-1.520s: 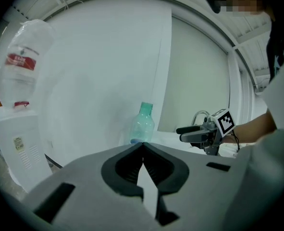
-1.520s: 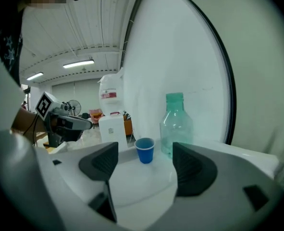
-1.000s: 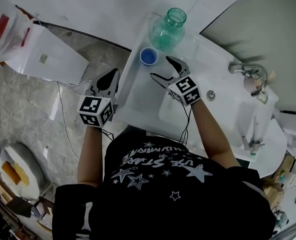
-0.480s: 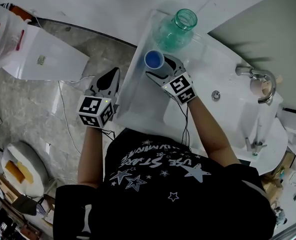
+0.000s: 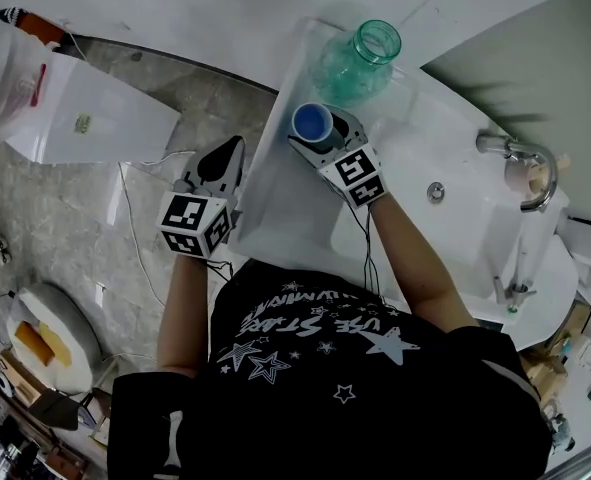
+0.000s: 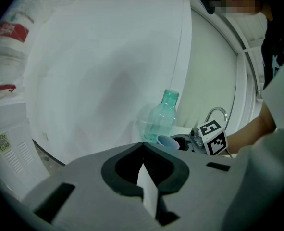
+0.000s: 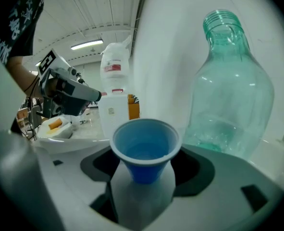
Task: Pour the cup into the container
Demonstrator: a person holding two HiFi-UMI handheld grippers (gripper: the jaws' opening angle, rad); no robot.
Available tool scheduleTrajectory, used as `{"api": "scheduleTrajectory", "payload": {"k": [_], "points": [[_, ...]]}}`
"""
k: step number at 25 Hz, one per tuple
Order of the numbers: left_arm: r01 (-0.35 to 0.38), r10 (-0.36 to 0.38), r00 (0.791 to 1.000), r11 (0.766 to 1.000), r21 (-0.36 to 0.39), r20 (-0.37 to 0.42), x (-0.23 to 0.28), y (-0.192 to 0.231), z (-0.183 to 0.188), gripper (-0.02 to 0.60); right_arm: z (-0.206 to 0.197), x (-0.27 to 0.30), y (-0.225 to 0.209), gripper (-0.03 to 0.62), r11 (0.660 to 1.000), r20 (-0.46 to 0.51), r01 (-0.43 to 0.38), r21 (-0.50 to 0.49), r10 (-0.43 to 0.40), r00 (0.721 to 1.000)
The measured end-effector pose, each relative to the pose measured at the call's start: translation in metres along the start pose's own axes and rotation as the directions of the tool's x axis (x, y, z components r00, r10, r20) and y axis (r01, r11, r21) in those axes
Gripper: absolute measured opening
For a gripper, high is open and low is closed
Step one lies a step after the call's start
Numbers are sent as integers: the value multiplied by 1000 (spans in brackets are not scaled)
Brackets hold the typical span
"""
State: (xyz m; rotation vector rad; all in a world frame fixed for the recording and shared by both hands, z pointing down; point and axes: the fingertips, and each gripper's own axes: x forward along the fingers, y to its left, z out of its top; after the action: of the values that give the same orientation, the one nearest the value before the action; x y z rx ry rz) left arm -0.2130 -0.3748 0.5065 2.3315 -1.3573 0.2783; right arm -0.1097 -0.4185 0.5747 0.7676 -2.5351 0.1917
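Here, the cup (image 7: 144, 148) beside the bottle (image 7: 228, 95) holds liquid.

Operator wears a black short-sleeved T-shirt (image 5: 345, 368) with white stars and white block lettering across the back, lower centre of the head view. Hand units are the left gripper (image 5: 235, 146) and right gripper (image 5: 323, 133): pale grey moulded shells with black jaw linings. Each carries a marker cube, left cube (image 5: 193, 223) and right cube (image 5: 353, 176), with white faces and black square-pattern markers. A thin black cable (image 5: 372, 243) runs from the right cube along the forearm. Gripper views: each shell has a black recess (image 6: 132, 165) round the jaw root and dark rectangular slots (image 6: 55, 202) off to the sides.
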Motion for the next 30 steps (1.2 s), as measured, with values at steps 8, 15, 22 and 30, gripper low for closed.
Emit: {"api": "scheduleTrajectory", "payload": {"k": [8, 15, 22, 30], "points": [[4, -4, 1000, 1000, 4, 0, -2, -3, 0, 11, 1, -4, -5, 298, 1000, 15, 16, 5, -16, 1000], [16, -17, 1000, 1000, 12, 11, -7, -12, 2, 11, 26, -29, -6, 296, 999, 59, 40, 31, -42, 997], [49, -51, 998, 998, 46, 38, -8, -32, 18, 11, 50, -71, -2, 294, 997, 67, 39, 62, -43, 997], [78, -82, 995, 994, 77, 55, -6, -56, 46, 11, 88, -123, -11, 291, 995, 102, 56, 79, -64, 993]]}}
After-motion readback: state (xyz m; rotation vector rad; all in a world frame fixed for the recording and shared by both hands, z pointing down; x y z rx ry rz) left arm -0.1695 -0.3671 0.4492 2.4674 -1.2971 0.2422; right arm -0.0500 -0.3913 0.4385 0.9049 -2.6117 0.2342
